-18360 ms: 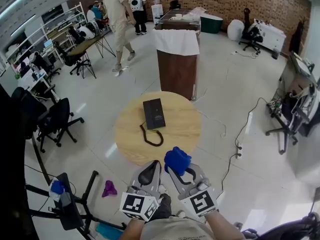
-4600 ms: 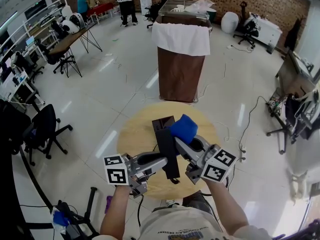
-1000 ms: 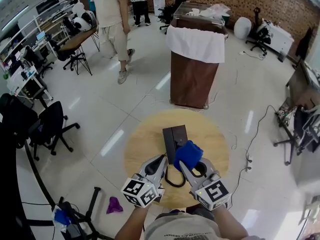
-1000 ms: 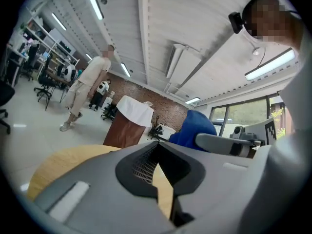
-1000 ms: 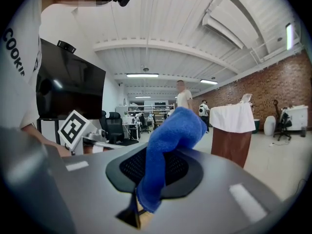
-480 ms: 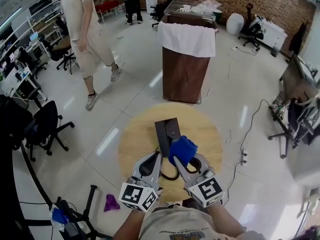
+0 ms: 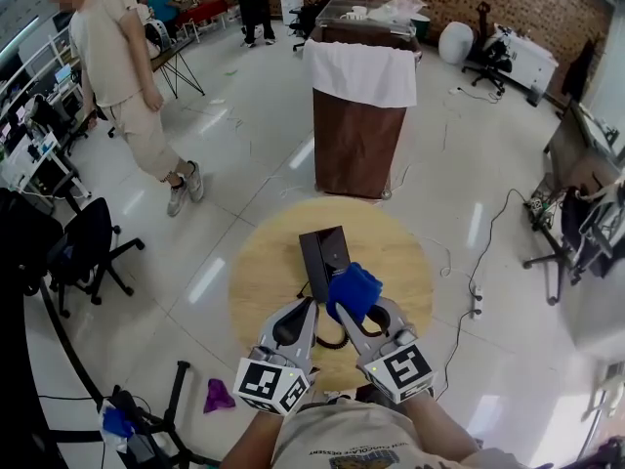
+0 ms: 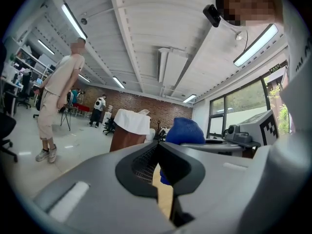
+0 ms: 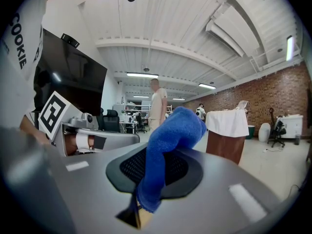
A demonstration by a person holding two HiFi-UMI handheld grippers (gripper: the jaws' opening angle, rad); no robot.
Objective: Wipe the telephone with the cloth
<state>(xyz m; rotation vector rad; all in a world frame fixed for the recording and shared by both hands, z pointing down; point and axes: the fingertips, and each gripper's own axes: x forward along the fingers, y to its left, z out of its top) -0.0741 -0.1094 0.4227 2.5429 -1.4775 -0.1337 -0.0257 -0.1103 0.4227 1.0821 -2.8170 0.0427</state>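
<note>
Head view is showing the telephone (image 7: 324, 252) lying near the middle of the round table (image 7: 259, 272), with bare wood ringing it to every edge. The right gripper (image 7: 350, 318) is clamping the blue cloth (image 7: 354, 291) over the telephone's near end. The left gripper (image 7: 309, 305) is hovering beside it, jaws together and empty. Open floor (image 7: 459, 193) is surrounding the table.

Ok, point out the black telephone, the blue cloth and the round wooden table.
black telephone (image 7: 323, 255), head view, top face
blue cloth (image 7: 354, 291), head view, bunched middle
round wooden table (image 7: 260, 281), head view, bare left side
</note>
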